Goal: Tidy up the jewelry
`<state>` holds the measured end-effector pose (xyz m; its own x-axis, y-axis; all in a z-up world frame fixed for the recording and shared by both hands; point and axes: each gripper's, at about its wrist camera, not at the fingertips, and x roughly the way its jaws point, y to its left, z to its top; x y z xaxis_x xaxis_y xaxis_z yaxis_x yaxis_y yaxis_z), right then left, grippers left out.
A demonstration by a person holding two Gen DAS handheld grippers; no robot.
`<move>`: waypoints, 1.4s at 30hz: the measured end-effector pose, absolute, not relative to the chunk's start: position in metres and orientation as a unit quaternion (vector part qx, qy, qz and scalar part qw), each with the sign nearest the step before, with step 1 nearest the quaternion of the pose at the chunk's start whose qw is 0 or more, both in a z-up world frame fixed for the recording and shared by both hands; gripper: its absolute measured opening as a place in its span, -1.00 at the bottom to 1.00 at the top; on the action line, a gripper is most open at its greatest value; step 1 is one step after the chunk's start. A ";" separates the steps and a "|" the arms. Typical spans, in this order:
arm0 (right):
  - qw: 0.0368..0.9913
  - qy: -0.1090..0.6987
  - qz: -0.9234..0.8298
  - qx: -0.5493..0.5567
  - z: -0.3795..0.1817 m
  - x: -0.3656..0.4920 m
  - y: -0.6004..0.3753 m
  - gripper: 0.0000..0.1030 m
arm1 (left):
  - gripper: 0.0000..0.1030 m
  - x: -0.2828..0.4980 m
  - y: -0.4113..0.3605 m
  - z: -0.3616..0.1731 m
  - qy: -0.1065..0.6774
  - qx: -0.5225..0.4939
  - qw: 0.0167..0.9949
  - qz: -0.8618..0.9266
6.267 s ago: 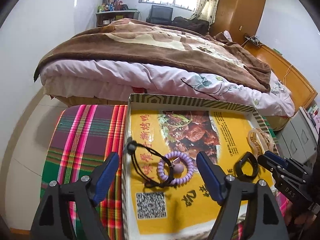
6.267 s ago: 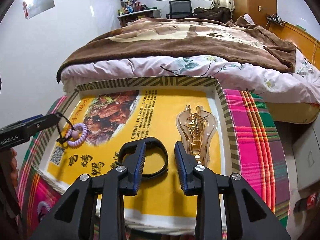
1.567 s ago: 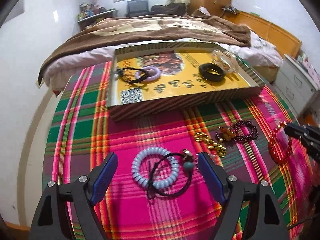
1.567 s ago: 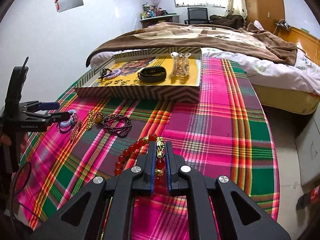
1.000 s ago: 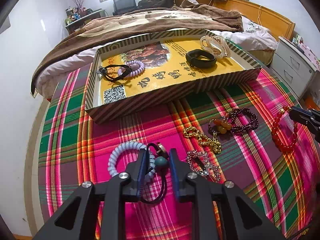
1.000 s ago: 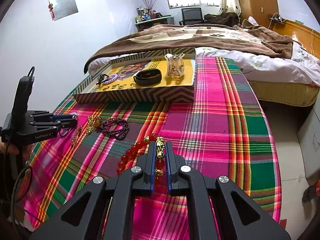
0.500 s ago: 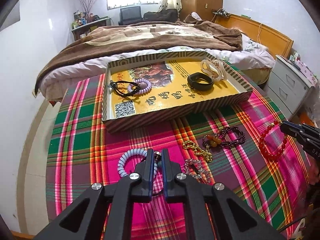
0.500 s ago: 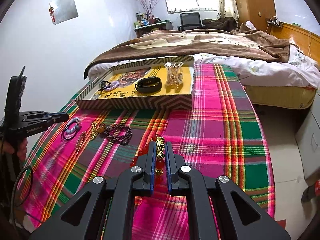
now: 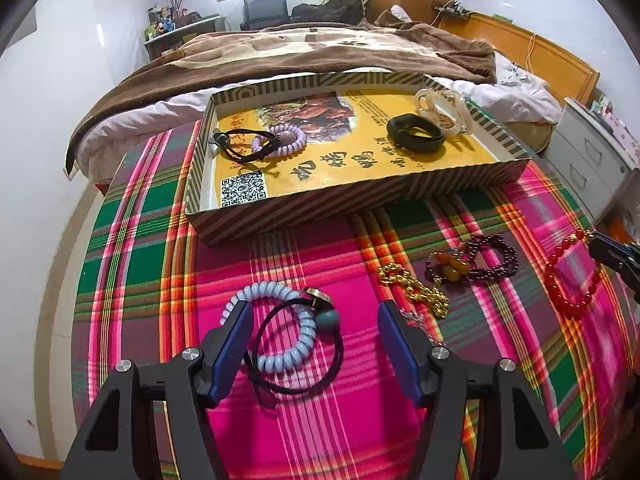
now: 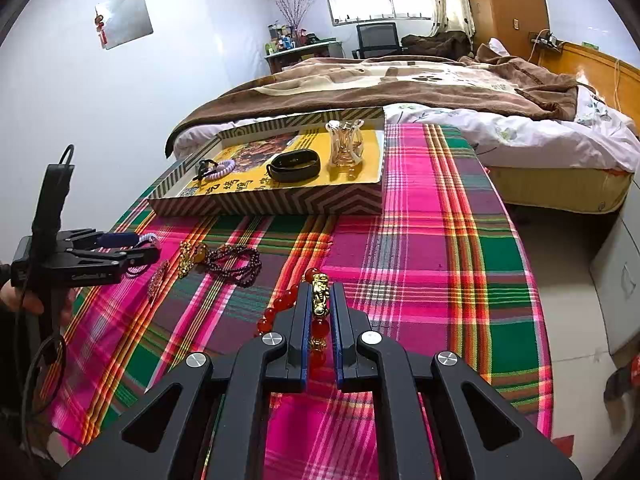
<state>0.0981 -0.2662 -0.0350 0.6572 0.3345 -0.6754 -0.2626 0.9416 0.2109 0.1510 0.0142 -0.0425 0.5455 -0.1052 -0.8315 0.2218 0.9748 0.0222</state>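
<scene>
My left gripper [image 9: 316, 344] stands wide, its jaws having just been opening; the pale blue coil hair tie [image 9: 280, 320] and the black cord tie with teal bead [image 9: 304, 356] lie between the fingers on the plaid-covered counter [image 9: 140, 256], no pad pressing on them. My right gripper [image 10: 320, 312] is narrow, clamped on the red bead bracelet [image 10: 280, 304] at its gold charm [image 10: 320, 294]; the rest of the strand trails off to the left over the cloth. Open room: the right half of the counter, seen from the right wrist, is bare cloth up to its curved edge, with floor and a bed [image 10: 440, 80] beyond. The striped cardboard tray [image 9: 360, 200] sits at the far side of the counter, its near wall facing me, bare cloth between it and the loose pieces. Inside the tray: black cord tie [image 9: 240, 146] touching a lilac coil tie [image 9: 286, 140] at left, black band [image 9: 416, 134] and clear claw clip [image 9: 440, 110] at right, middle of the floor free. On the cloth between my grippers: gold chain [image 9: 412, 288], dark garnet bead bracelet [image 9: 488, 260] with amber beads, and a small rhinestone piece [image 10: 154, 280], partly hidden in the left view by my right finger. The left counter edge lies close beside my left gripper.
</scene>
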 end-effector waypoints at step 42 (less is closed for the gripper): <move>0.907 0.386 0.161 0.056 -0.043 0.095 -0.265 -0.83 | -0.52 0.131 0.046 -0.040 0.463 0.019 0.882 -0.092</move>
